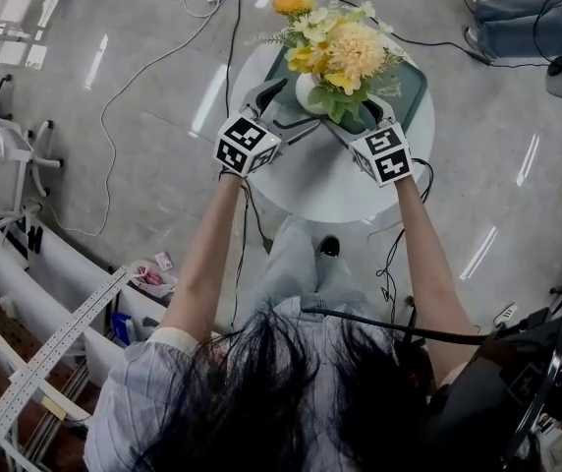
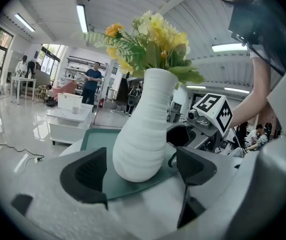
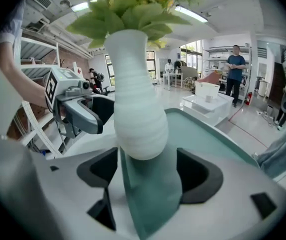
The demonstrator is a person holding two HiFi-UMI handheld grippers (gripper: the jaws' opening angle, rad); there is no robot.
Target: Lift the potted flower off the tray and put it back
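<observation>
- The potted flower (image 1: 335,62) stands on the green tray (image 1: 414,91), upper centre of the head view.
- The left gripper (image 2: 140,170) and right gripper (image 3: 159,173) both gape wide and hold nothing. Their pads sit either side of its white belly.
- Both should close evenly there, then lift straight up, since it looks top-heavy.

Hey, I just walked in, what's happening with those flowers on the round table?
A person holds a gripper in each hand, both pointed at a potted flower. Its white pot stands on a green tray on the round white table. The left gripper and the right gripper flank the pot, one on each side. Each has its jaws apart with the pot between them, and neither is clamped on it. The lift has not begun.
</observation>
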